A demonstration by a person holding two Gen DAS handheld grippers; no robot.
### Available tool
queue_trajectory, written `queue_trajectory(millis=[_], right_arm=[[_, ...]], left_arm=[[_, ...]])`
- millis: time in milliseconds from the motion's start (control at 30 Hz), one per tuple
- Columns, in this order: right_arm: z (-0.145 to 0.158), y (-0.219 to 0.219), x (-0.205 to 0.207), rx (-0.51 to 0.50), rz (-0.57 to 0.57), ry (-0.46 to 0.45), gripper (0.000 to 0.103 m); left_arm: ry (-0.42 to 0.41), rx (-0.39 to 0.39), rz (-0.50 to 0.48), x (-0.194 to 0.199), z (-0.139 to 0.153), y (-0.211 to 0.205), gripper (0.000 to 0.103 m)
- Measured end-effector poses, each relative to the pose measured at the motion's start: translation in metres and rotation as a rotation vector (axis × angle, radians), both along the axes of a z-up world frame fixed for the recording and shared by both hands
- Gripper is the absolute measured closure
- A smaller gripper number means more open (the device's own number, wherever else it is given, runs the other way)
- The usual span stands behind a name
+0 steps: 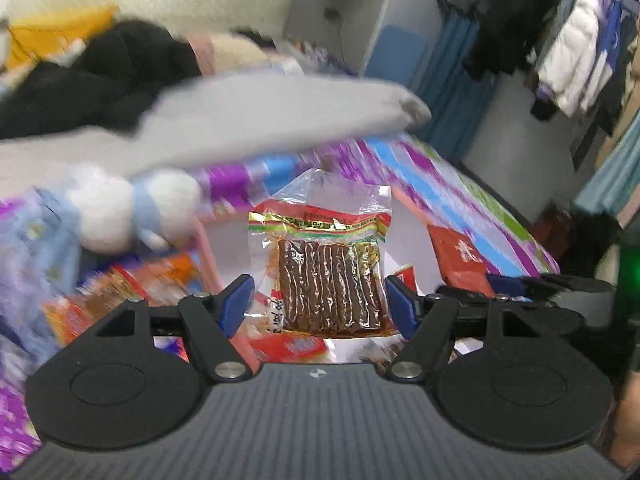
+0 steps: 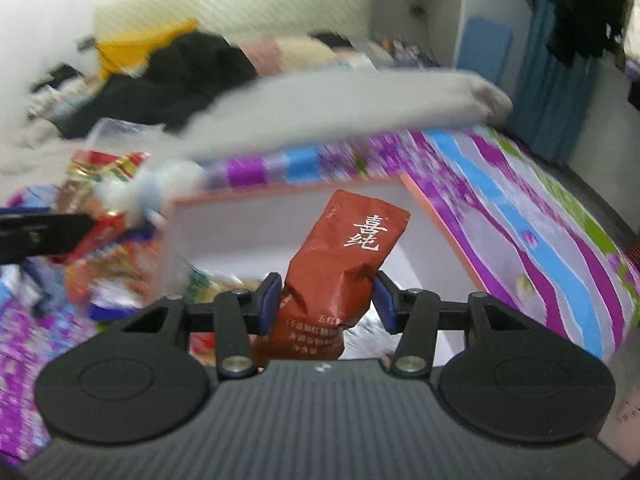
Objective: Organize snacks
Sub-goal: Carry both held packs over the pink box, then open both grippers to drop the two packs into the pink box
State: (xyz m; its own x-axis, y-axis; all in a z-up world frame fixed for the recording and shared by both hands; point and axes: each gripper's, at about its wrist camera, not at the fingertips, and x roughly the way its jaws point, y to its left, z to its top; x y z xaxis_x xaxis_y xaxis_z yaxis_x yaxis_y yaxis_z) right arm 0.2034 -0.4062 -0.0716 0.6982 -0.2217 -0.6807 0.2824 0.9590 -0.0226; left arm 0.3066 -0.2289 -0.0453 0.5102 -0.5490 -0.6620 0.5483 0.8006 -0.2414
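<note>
My left gripper [image 1: 320, 304] is closed on a clear packet of brown jerky strips [image 1: 330, 280] with a red, yellow and green top band, held upright over the pink-rimmed white box [image 1: 208, 248]. My right gripper [image 2: 326, 300] is shut on a dark red snack pouch [image 2: 340, 264] with white characters, held above the same box [image 2: 280, 216]. The red pouch also shows in the left wrist view [image 1: 460, 260] at the right. The jerky packet shows at the left of the right wrist view [image 2: 100, 168].
Loose snack packets [image 1: 132, 284] lie left of the box on a purple, blue and green bedspread [image 2: 520, 216]. A white and blue plush toy [image 1: 132, 208] sits behind the box. A grey pillow [image 1: 260, 120], dark clothes and a yellow bag lie further back.
</note>
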Motion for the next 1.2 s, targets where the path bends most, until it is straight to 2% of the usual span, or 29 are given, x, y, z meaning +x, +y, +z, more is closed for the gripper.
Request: queue_trajectory(millis=[167, 333, 467, 533, 600, 733, 867, 1200], right_arm=[[-0.04, -0.028, 0.006, 0.071, -0.044, 0.105, 0.051], [-0.052, -0.035, -0.003, 0.119, -0.04, 0.108, 0.051], [-0.052, -0.036, -0.008, 0.138, -0.041, 0.093, 0.049], [-0.051, -0.04, -0.01, 0.152, -0.05, 0.084, 0.045], [-0.051, -0.044, -0.007, 0.163, -0.056, 0.086, 0.04], [-0.047, -0.043, -0.012, 0.16, -0.058, 0.064, 0.04], [-0.033, -0.037, -0.019, 0.154, -0.047, 0.017, 0.04], [0.013, 0.005, -0.046, 0.108, 0.015, -0.145, 0.04]], left_arm=[[0.108, 0.05, -0.021, 0.014, -0.042, -0.034, 0.028], [0.165, 0.091, -0.049, 0.021, -0.068, -0.048, 0.027], [0.136, 0.12, -0.052, 0.017, -0.071, -0.052, 0.024], [0.159, 0.112, -0.039, 0.02, -0.07, -0.047, 0.015], [0.159, 0.106, -0.036, 0.02, -0.067, -0.044, 0.015], [0.153, 0.087, -0.042, 0.018, -0.057, -0.041, 0.015], [0.101, 0.058, -0.036, 0.01, -0.036, -0.033, 0.015], [-0.111, -0.001, -0.005, -0.03, 0.017, 0.016, 0.015]])
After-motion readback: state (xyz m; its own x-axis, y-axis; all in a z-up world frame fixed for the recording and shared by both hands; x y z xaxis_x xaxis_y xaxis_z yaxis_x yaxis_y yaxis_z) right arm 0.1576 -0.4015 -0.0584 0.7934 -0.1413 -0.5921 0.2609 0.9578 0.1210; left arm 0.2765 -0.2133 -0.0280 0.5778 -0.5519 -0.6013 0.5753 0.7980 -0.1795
